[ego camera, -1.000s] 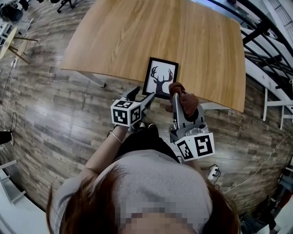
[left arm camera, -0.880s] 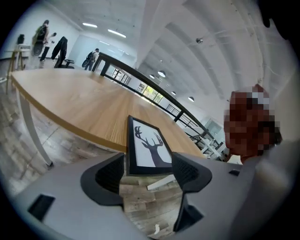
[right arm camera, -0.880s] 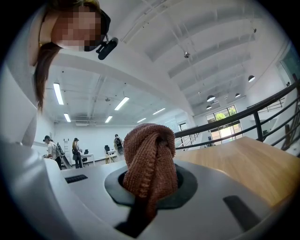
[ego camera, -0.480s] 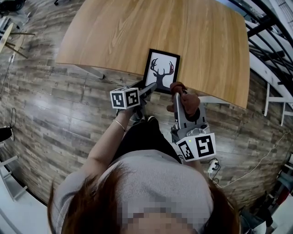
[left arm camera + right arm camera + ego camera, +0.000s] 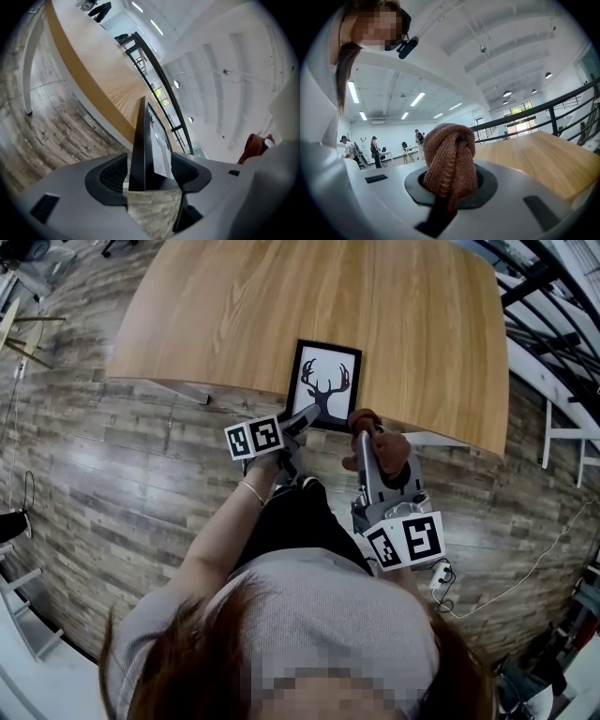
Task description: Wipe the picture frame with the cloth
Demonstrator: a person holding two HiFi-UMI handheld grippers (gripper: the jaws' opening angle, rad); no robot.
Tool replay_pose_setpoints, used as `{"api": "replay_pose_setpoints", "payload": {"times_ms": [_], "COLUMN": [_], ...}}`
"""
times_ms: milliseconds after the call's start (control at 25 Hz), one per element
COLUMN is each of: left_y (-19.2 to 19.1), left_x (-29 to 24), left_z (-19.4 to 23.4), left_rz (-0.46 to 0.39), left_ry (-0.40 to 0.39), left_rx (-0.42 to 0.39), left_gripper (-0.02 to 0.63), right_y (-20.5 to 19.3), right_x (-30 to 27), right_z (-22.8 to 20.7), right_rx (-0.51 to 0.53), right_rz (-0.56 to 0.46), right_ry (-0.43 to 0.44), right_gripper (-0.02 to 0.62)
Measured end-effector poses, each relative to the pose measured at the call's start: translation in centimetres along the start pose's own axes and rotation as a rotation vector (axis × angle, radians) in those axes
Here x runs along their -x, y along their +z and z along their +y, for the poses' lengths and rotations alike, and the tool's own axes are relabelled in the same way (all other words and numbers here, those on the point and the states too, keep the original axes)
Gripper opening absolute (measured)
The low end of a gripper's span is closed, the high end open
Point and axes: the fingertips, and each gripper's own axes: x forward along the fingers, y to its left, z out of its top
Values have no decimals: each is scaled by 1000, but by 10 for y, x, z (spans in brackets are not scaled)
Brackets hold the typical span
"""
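Gripping picture frame (image 5: 325,385) edge w/ left gripper (image 5: 298,421); cloth (image 5: 450,164) in right gripper (image 5: 366,432).

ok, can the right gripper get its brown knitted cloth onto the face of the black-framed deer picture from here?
Probably yes. The right gripper, shut on the brown knitted cloth, sits beside the black-framed deer picture; the left gripper clamps only its near edge, so the face looks open.

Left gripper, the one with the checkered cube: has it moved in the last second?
Yes. The left gripper has moved forward, toward the near edge of the table, and grips the picture frame at its lower left corner.
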Motion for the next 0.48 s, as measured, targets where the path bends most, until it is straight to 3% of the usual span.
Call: {"api": "replay_pose_setpoints", "payload": {"times_ms": [200, 400, 480], "left_y": [-4, -4, -4], "left_x": [-7, -11, -11], "left_z": [4, -12, -14], "left_rz": [11, 6, -2], "left_ry": [-38, -128, -136], "left_rx": [70, 109, 133], "left_gripper": [274, 108, 103], "right_y": [1, 1, 1], "right_x": [-1, 0, 1], "right_z": [-3, -2, 0], "right_rx": [9, 16, 18], "right_rz": [4, -3, -4], "right_ry": [-4, -13, -13], "right_gripper": [46, 46, 46]}}
